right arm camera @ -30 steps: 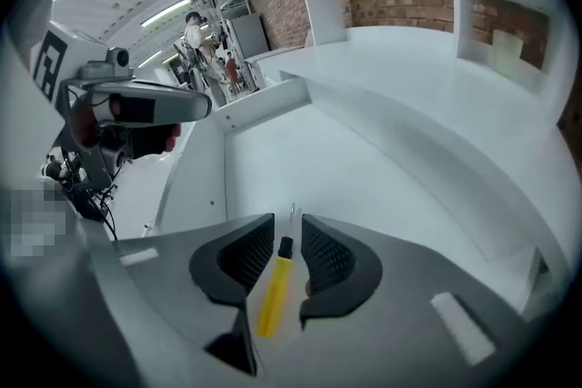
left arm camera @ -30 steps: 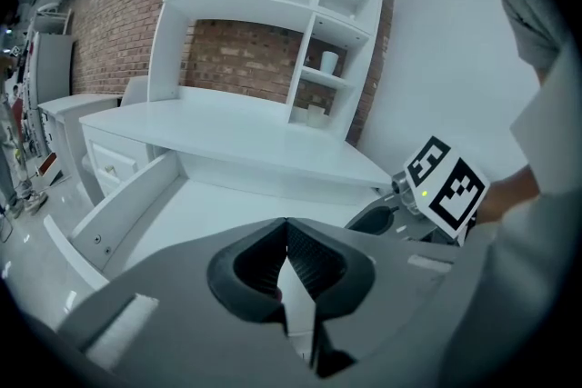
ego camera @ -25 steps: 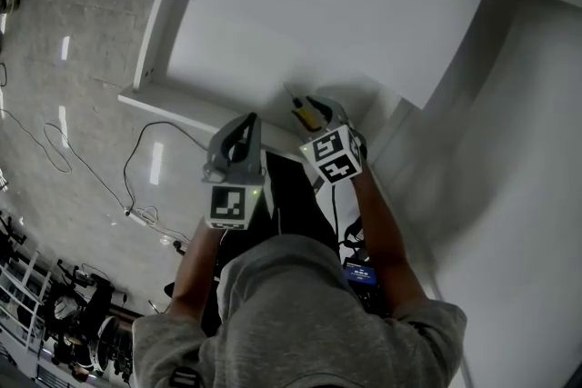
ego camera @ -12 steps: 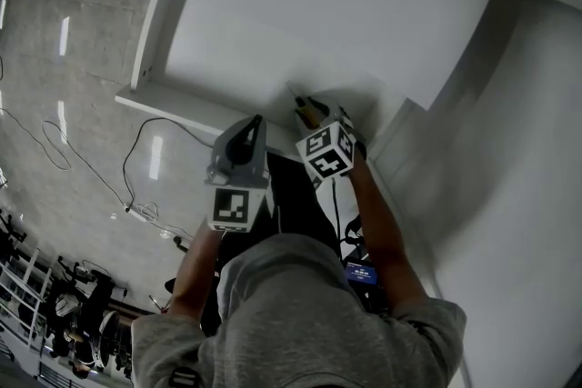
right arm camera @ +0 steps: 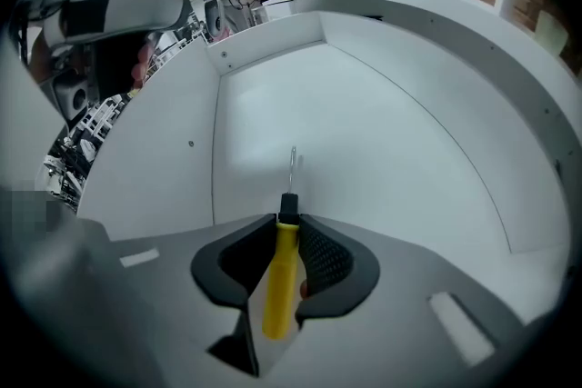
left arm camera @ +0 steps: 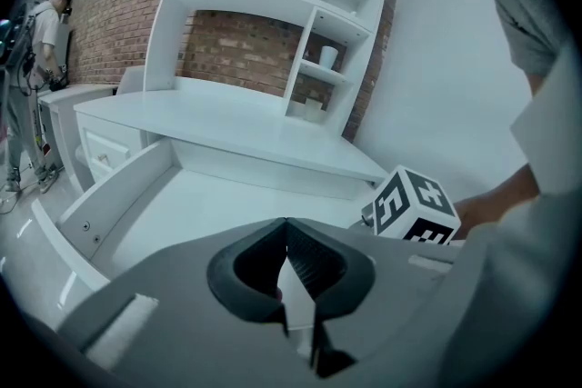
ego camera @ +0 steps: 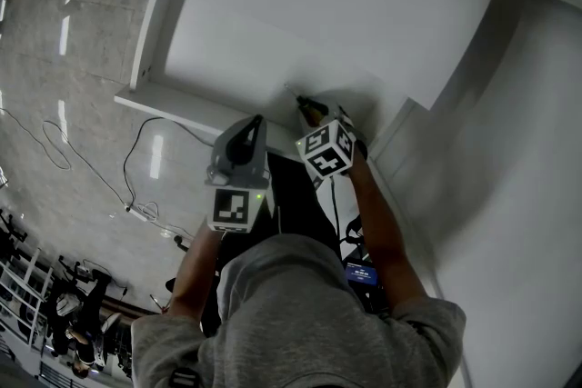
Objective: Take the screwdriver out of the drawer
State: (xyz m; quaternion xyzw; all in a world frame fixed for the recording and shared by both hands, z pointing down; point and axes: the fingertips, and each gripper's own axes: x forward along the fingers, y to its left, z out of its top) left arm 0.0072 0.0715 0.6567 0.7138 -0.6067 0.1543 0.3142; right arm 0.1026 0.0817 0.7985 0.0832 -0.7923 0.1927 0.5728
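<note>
My right hand-held gripper (right arm camera: 287, 221) had just been closing its jaws and gripped the yellow screwdriver (right arm camera: 279, 282) inside the drawer (right arm camera: 391, 141); my left hand-held gripper (left arm camera: 286, 224) was clenched, empty.

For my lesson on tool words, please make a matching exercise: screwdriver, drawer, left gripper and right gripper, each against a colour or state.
Things:
1 screwdriver
2 drawer
3 left gripper
4 right gripper

States:
A shut, nothing in it
B white, pulled open
C yellow handle
D gripping a tool

Pairs: 1-C, 2-B, 3-A, 4-D.
The right gripper's jaws have just been closing, with the screwdriver between them.
</note>
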